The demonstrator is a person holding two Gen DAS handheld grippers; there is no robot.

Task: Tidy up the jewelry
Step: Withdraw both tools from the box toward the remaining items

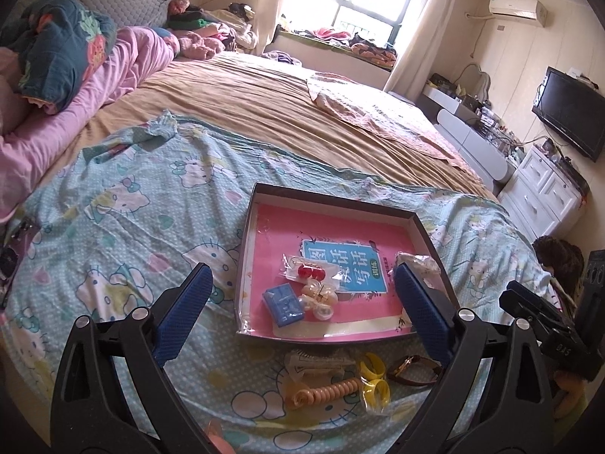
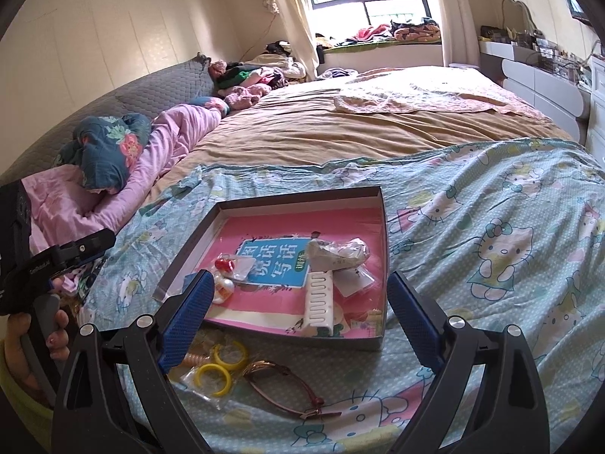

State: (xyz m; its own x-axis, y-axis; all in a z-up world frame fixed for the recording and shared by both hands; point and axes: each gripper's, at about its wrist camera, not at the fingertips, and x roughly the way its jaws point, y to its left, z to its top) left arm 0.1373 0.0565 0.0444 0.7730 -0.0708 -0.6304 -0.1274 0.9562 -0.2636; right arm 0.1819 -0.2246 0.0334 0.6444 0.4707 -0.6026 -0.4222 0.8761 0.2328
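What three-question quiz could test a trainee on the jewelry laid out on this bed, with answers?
1. True or false: the wristwatch lies inside the shallow box.
2. Which is in the box? A: yellow rings. B: red bead earrings. C: peach coil hair tie.
3. What do the left gripper and the right gripper hold?

Key: 1 false, it lies on the cartoon-cat sheet in front of the box. 2 B. 3 nothing; both sets of fingers stand open.

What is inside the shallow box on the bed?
In the box: red bead earrings, pearly pieces, a blue case, a white comb and small bags, all upon a pink book hiding the bottom.
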